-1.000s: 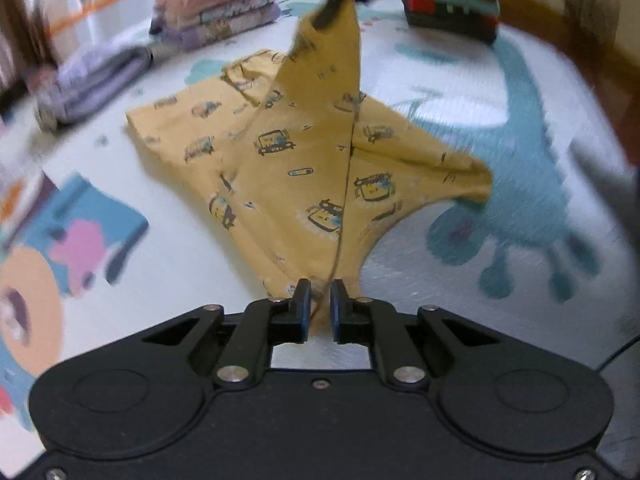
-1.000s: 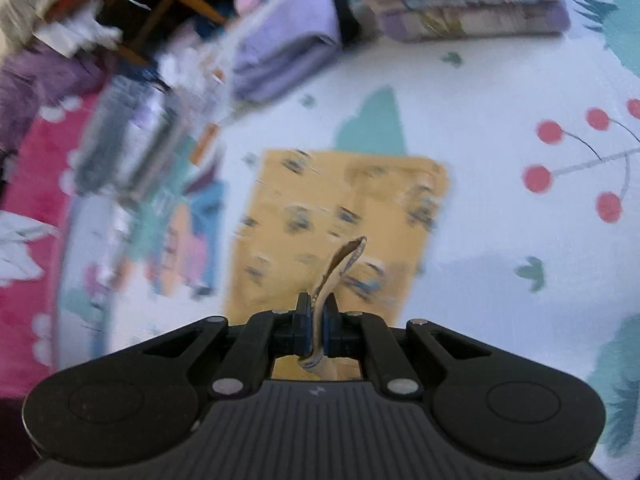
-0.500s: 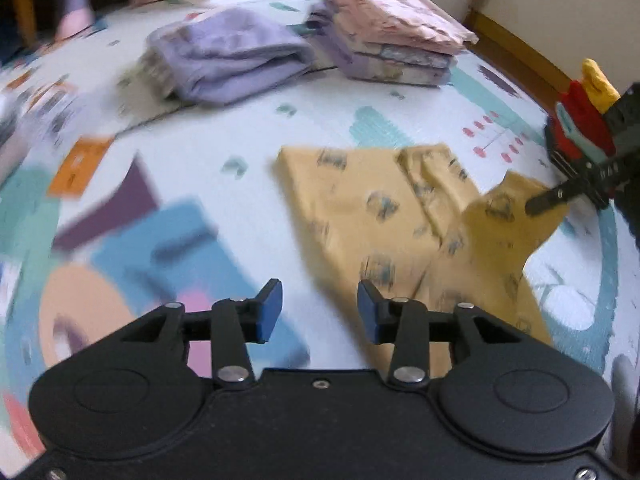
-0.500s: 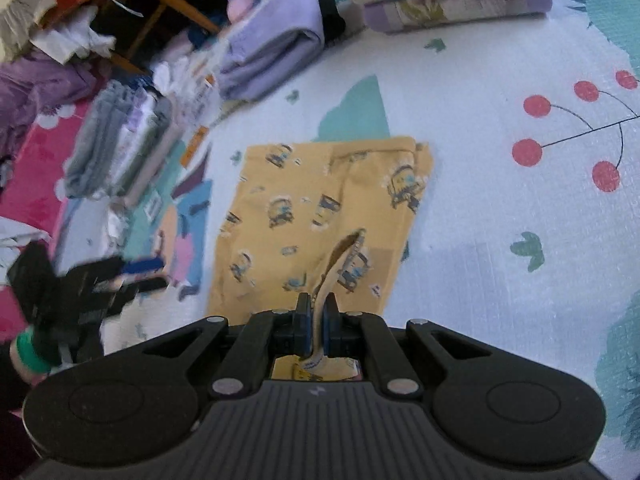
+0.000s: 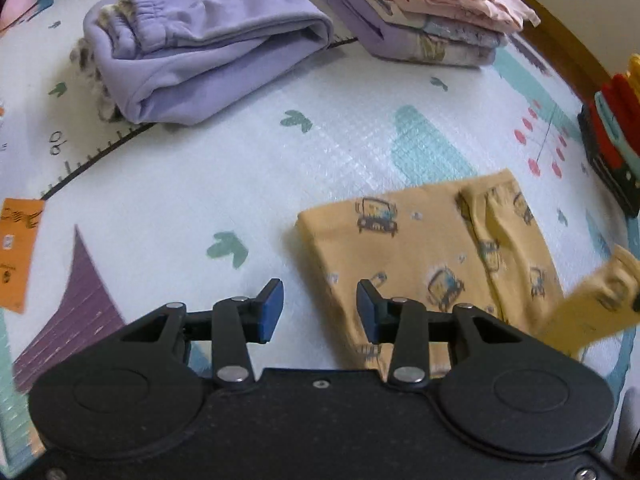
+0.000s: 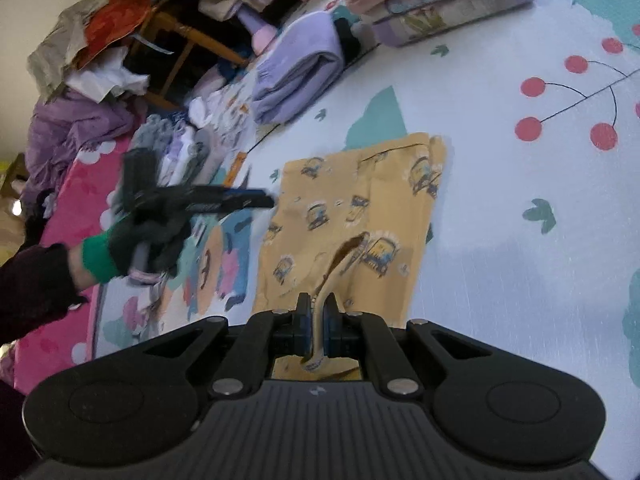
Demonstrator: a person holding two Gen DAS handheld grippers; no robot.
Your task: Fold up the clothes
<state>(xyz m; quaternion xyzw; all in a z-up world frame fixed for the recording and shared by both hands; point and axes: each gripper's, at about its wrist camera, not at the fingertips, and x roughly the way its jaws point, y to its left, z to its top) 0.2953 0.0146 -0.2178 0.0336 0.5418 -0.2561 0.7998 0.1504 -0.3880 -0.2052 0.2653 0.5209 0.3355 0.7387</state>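
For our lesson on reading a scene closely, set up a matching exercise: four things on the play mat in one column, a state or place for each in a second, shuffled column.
Things:
1. yellow printed garment
2. left hand-held gripper
3. right hand-held gripper
4. lilac sweatpants

States:
A. open, nothing between the fingers
B. folded, beside the stack of folded clothes
C. shut on yellow cloth
D. mostly flat on the mat, one end lifted

Pairs: 1-D, 2-A, 3-C, 4-B

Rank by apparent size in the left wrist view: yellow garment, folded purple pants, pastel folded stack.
1. Yellow garment and folded purple pants: look about alike, and the garment lies nearer the camera and runs out of view, so unranked.
2. Pastel folded stack: smallest, though farthest and cropped at the top.
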